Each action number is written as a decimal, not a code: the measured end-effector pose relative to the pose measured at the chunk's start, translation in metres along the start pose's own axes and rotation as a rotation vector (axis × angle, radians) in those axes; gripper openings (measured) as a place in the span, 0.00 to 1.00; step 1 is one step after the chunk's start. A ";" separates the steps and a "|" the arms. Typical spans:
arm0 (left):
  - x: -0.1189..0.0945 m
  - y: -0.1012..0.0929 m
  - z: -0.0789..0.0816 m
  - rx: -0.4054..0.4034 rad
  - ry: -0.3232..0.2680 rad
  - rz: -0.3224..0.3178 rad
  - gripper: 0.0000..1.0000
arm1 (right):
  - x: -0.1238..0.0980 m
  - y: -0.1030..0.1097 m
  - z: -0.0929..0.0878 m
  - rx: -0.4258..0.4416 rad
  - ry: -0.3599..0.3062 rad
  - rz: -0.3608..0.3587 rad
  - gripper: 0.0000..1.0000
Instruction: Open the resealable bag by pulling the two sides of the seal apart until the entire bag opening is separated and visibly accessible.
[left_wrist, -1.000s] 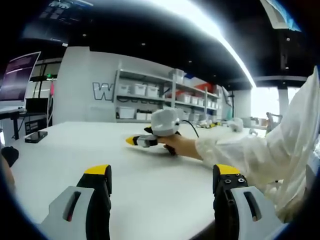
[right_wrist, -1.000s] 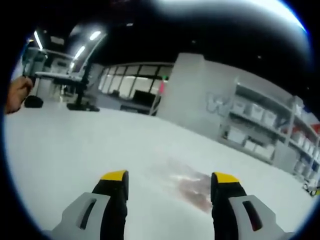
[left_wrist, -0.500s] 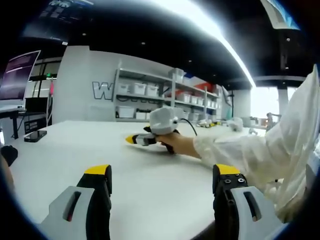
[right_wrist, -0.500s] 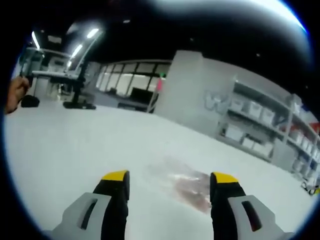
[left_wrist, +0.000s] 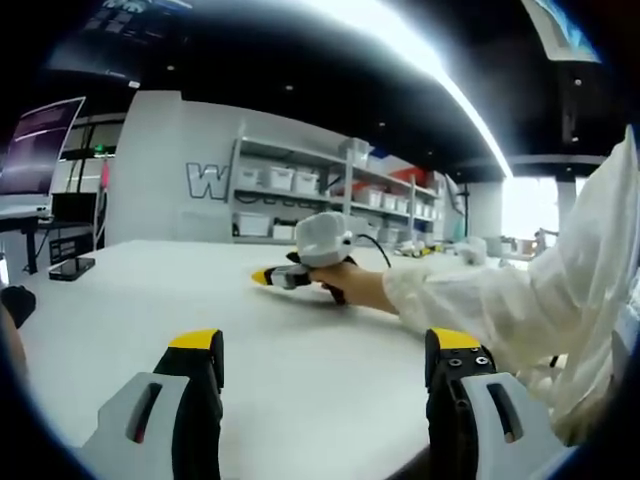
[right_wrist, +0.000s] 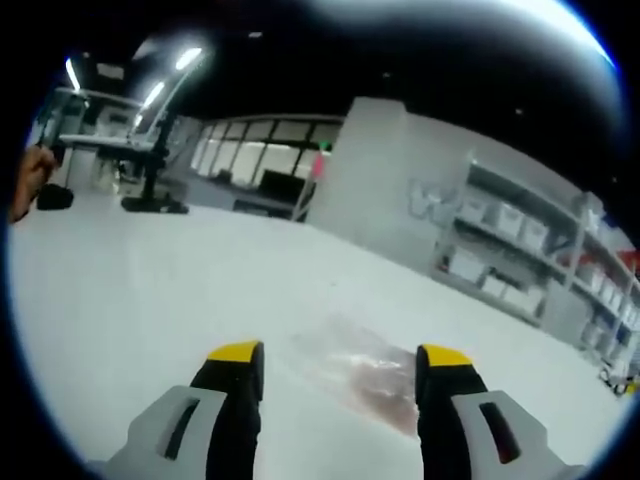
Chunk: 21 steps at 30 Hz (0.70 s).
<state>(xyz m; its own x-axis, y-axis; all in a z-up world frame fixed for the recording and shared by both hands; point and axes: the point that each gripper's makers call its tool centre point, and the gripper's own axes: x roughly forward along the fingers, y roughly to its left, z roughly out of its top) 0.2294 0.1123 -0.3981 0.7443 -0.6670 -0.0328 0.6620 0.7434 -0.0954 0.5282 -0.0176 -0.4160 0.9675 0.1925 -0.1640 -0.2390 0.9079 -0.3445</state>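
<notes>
Right gripper view: right claw (right_wrist: 340, 365) spread wide, low over the table (right_wrist: 120, 290), straddling the flat clear bag (right_wrist: 365, 375) to line up a seal grab; left claw (left_wrist: 325, 350) gaping, empty, well back.

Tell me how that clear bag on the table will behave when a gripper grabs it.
The bag lies flat and see-through on the white table, so it is probably thin, light and floppy. Its glossy film may slip or slide under a push. The right gripper is open just before it, so a pinch at an edge likely works best.
</notes>
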 end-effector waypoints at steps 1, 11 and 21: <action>0.000 0.000 0.000 -0.001 0.000 0.000 0.81 | 0.001 0.000 0.000 -0.001 0.001 0.001 0.61; 0.000 0.003 0.000 -0.004 0.003 0.006 0.81 | 0.007 -0.004 -0.002 -0.013 0.009 -0.011 0.59; 0.003 0.001 0.000 -0.001 0.008 -0.004 0.81 | 0.014 -0.001 -0.003 -0.022 0.019 -0.008 0.59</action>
<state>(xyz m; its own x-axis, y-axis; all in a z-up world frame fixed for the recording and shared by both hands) 0.2324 0.1110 -0.3978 0.7408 -0.6705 -0.0399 0.6651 0.7405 -0.0962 0.5419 -0.0170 -0.4203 0.9677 0.1783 -0.1785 -0.2335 0.9008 -0.3661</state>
